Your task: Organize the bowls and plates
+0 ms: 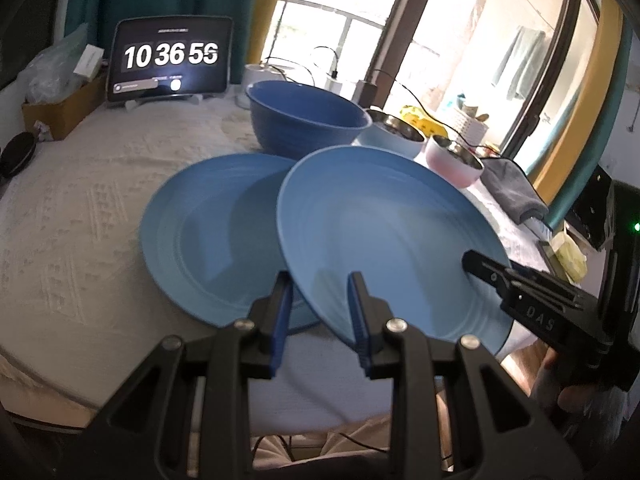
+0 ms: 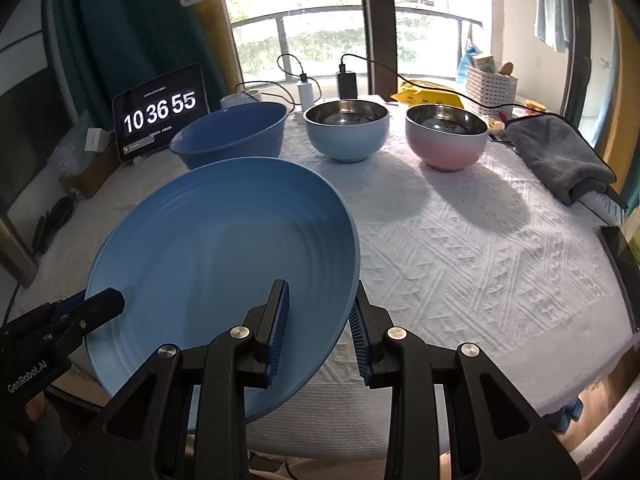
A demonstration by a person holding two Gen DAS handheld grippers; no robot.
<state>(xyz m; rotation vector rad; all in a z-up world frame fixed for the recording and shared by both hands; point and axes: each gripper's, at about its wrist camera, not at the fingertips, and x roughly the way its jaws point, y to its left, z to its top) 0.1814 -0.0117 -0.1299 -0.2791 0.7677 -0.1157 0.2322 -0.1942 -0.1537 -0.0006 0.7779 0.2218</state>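
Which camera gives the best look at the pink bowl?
The right wrist view: the pink bowl stands whole and unblocked on the white tablecloth. In the left wrist view the pink bowl is small, and the held blue plate hides its near edge.

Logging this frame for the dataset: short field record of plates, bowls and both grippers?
held plate: blue, lifted, tilted, overlapping second plate
second plate: blue, flat on tablecloth
left gripper: shut on held plate's near rim
right gripper: shut on its right rim
bowls: dark blue bowl, light blue bowl, pink bowl, in a row behind
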